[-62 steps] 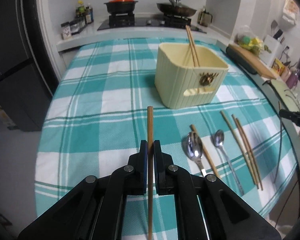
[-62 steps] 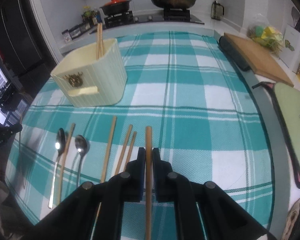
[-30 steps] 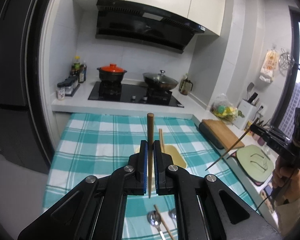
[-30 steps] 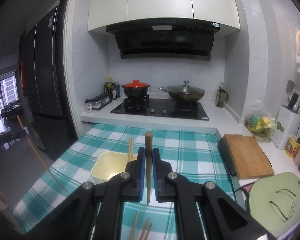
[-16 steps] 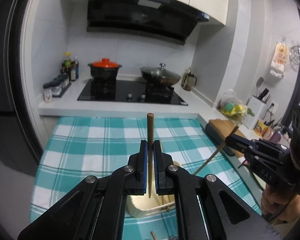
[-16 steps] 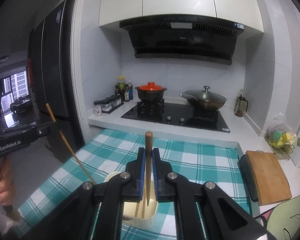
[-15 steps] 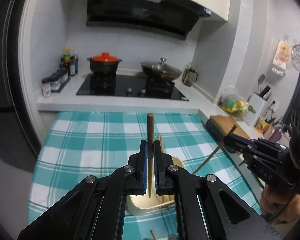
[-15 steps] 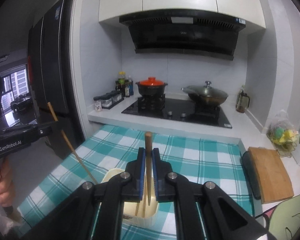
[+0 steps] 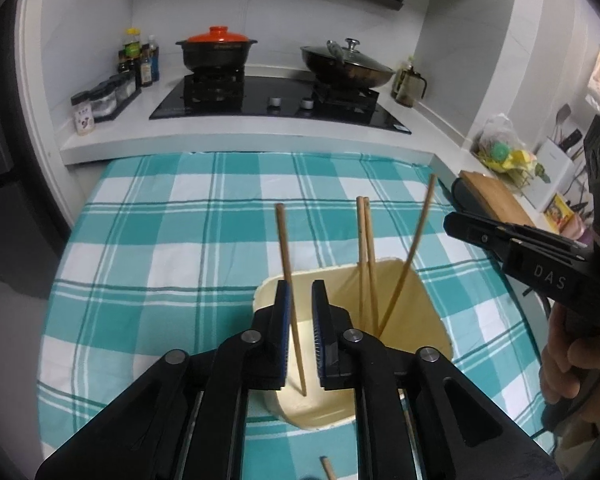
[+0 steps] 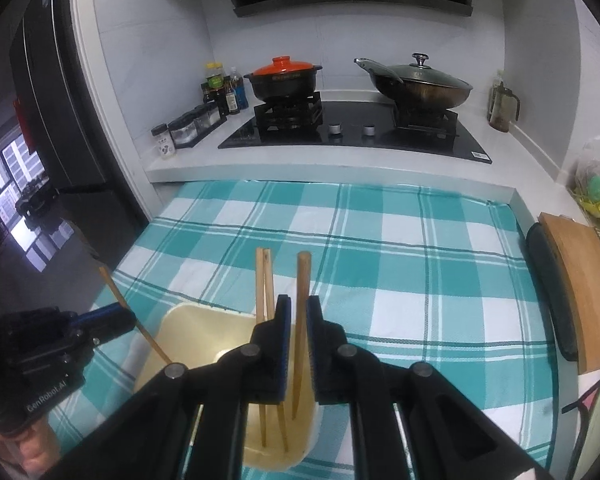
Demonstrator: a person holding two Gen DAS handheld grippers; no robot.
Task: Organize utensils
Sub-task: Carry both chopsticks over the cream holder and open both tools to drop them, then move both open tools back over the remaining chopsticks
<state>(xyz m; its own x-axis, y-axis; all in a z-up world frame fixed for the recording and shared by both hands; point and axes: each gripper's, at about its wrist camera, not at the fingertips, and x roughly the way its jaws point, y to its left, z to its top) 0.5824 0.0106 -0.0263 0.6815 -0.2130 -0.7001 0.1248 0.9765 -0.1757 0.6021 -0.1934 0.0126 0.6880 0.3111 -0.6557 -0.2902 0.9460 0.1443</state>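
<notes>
A cream utensil holder point(image 9: 420, 312) point(image 10: 188, 332) stands on the checked tablecloth, right below both grippers. My left gripper point(image 9: 300, 292) is open; a wooden chopstick point(image 9: 286, 256) stands loose between its fingers, tip down inside the holder. My right gripper point(image 10: 296, 308) is open too, with another chopstick point(image 10: 302, 280) standing between its fingers inside the holder. A pair of chopsticks point(image 9: 366, 240) point(image 10: 264, 276) leans in the holder. The right gripper also shows in the left wrist view point(image 9: 456, 222), and the left gripper shows in the right wrist view point(image 10: 120, 316).
The teal checked tablecloth point(image 9: 180, 220) covers the table. Behind it is a counter with a stove, an orange-lidded pot point(image 9: 216, 50) and a wok point(image 9: 346, 64). A wooden board point(image 10: 580, 280) lies at the right. One chopstick end point(image 9: 327, 466) lies on the cloth near me.
Both grippers came down over the holder and opened. The two chopsticks slid from the shut jaws and now stand loose in the holder.
</notes>
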